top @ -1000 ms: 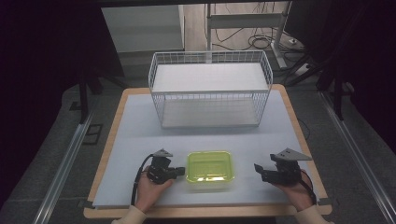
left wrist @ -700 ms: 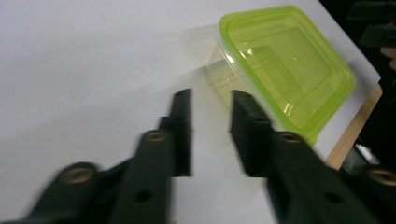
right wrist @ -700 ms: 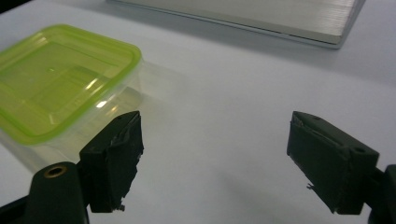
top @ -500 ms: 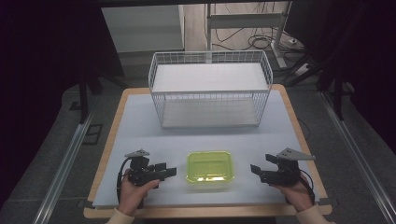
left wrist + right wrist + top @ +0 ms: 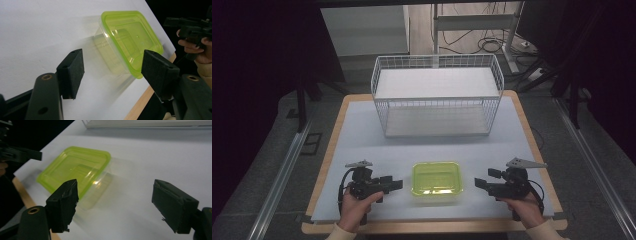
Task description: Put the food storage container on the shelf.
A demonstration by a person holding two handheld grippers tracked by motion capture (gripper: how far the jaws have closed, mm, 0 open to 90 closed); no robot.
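Left gripper (image 5: 396,184) sits at the near left of the white table (image 5: 362,130), jaws spread wide with nothing between them; they have just been opening. Right gripper (image 5: 482,184) sits at the near right, jaws likewise apart and empty, pads clear of everything.

Green-lidded container (image 5: 437,178) lies flat on the table between the two grippers, near the front edge, lid on, clear body below. Its long axis runs left to right, so each short end faces one gripper. Both tools point inward at it, roughly level.

From the left gripper view the container (image 5: 130,41) lies ahead of the jaws and apart from them, not yet framed by the pads. From the right gripper view it (image 5: 75,168) lies ahead and toward the left jaw.

Judgement: gaps look about equal; neither hand is clearly nearer. Wire basket (image 5: 437,100) stands well behind the container, at the far side of the table.
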